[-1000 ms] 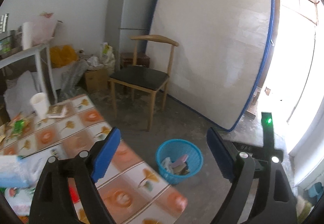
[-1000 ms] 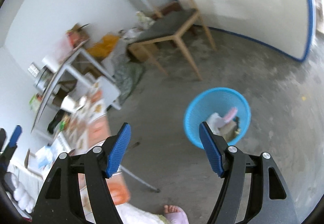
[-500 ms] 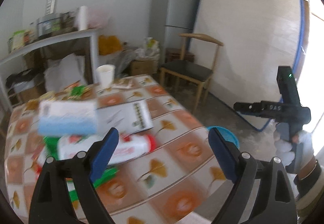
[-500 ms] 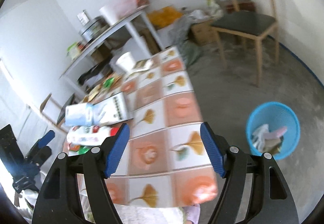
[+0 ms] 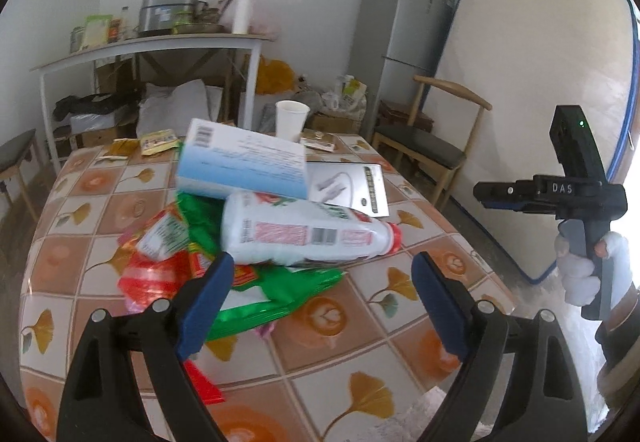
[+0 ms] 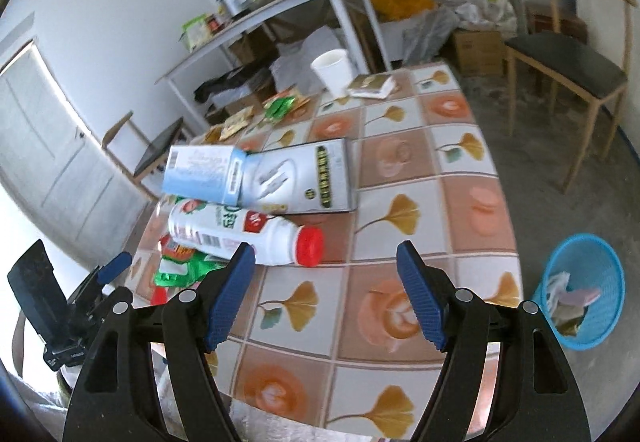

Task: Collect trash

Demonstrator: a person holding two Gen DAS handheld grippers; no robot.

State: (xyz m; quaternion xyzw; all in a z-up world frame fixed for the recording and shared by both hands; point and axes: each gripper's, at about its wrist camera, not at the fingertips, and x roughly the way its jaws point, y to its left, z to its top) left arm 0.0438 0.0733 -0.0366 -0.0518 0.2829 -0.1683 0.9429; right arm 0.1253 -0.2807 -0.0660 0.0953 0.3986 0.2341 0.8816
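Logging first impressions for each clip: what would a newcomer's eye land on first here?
Probably the heap of trash mid-table: a white plastic bottle with a red cap lying on its side, atop green and red crinkled wrappers, with a pale blue cardboard box leaning over it. Next, the blue mesh wastebasket on the floor beside the tiled-pattern table. Both grippers hang open and empty.

White walls, fridge (image 5: 404, 38), wooden chair (image 5: 434, 146), concrete floor (image 6: 560, 170)
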